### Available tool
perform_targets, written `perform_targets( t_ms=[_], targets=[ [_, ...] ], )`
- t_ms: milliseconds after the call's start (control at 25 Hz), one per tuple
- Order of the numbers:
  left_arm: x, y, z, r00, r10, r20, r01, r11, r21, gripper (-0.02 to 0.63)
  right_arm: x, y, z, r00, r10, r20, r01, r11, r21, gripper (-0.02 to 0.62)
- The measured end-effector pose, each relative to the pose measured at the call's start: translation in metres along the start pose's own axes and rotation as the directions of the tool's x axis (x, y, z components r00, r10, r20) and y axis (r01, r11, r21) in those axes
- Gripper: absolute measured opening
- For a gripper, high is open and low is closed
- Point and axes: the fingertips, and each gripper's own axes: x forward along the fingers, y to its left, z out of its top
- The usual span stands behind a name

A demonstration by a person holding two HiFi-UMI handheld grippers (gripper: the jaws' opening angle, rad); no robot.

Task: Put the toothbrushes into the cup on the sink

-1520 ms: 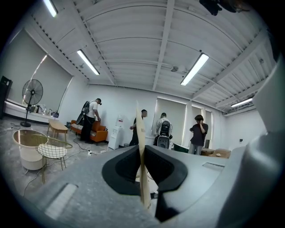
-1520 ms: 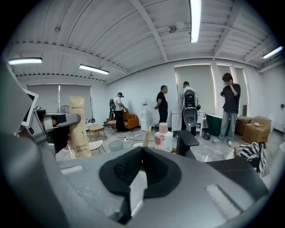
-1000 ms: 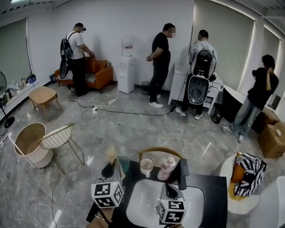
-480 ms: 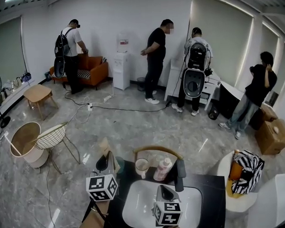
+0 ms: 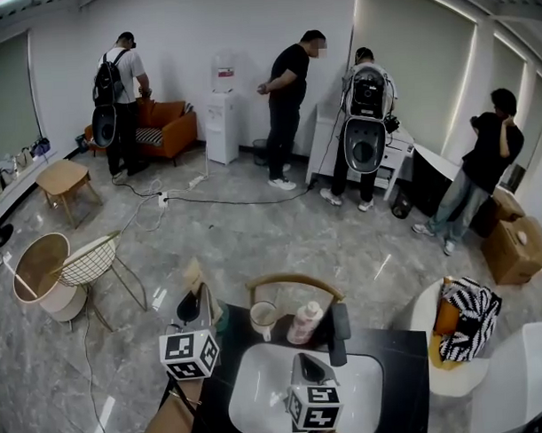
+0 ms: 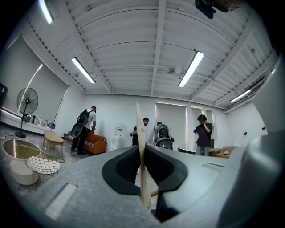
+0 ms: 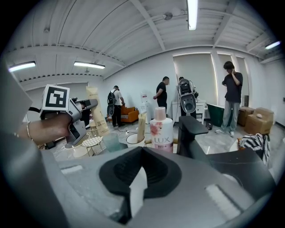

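My left gripper (image 6: 142,153) is clamped on a toothbrush packet (image 6: 140,129). It is a thin, tan sleeve that I see edge-on in the left gripper view, pinched low down, with most of its length rising above the jaws. Its long axis stands upright, which is how it would need to go into the cup.

The cup (image 5: 263,318) is on the dark counter at the back rim of the sink (image 5: 256,400). In the head view my left gripper is to the cup's left, near it but apart, so I judge the coming move to be a sideways carry toward the cup followed by a lowering. The left gripper is better placed than the right and already holds the load.

A translucent teal tumbler (image 7: 110,142) stands just left of the cup, between it and the packet. I would have to pass over it rather than through it. A second packet (image 7: 141,122) leans up out of the cup's mouth, as far as I can tell, so some of the opening is already taken. Just right of the cup is a pink-capped lotion bottle (image 7: 161,131), and right of that is the black faucet (image 7: 192,133).

My right gripper (image 7: 139,153) hangs over the white basin, on the near side of the cup. Its jaws meet at the tips with nothing between them, and only the basin shows through the gap below. It is out of the packet's path.
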Motion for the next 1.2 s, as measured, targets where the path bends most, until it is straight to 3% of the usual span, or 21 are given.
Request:
perform_targets(
  t_ms=[1200],
  targets=[
    [0.032,0.007,-0.061,0.993,0.006,-0.12,-0.003,1.0,0.029,0.032,0.024,-0.024,-0.017,0.998,0.006,-0.065,-0.003,0.999,0.047,0.003]
  ],
)
